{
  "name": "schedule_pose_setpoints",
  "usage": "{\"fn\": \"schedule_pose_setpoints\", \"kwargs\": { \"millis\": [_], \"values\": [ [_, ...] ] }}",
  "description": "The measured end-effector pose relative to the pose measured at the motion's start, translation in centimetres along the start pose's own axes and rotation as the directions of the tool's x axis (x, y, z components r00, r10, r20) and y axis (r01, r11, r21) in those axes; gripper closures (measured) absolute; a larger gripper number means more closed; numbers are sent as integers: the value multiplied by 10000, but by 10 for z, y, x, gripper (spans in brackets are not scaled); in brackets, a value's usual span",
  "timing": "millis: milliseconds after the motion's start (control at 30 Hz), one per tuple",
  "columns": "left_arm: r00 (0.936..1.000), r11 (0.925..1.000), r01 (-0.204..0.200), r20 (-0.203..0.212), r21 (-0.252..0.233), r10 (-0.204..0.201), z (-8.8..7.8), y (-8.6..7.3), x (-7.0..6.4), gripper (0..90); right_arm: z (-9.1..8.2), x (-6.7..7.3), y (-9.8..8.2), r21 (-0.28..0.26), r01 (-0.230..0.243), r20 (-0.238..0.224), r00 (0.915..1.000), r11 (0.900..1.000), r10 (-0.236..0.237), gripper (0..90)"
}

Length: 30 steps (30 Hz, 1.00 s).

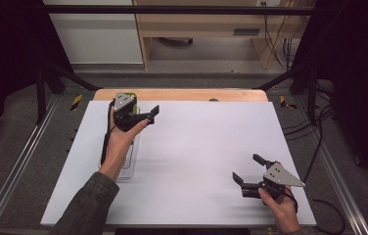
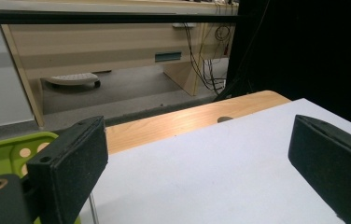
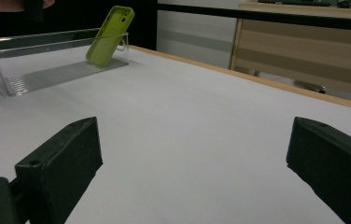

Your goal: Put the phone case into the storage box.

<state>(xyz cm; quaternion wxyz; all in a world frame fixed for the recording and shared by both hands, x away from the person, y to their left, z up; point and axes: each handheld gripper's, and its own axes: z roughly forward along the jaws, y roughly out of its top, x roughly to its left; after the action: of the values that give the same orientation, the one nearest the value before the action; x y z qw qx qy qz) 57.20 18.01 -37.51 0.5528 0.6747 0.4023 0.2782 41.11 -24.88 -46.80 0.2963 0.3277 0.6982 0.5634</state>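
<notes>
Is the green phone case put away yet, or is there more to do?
It looks put away: the green phone case leans tilted against the end wall of the clear tray. Nothing is in hand now; the left gripper above the tray is open and empty, and the right gripper is open over bare table. Nothing else seems left.
</notes>
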Motion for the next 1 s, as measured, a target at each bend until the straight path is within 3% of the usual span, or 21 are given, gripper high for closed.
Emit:
{"fn": "schedule_pose_setpoints", "kwargs": {
  "millis": [1000],
  "values": [
    [9926,9979,-594,1045,-241,616,-24,-1,-38,36,0,1,0,26,-45,1,10000,10000,45,32]
  ]
}}
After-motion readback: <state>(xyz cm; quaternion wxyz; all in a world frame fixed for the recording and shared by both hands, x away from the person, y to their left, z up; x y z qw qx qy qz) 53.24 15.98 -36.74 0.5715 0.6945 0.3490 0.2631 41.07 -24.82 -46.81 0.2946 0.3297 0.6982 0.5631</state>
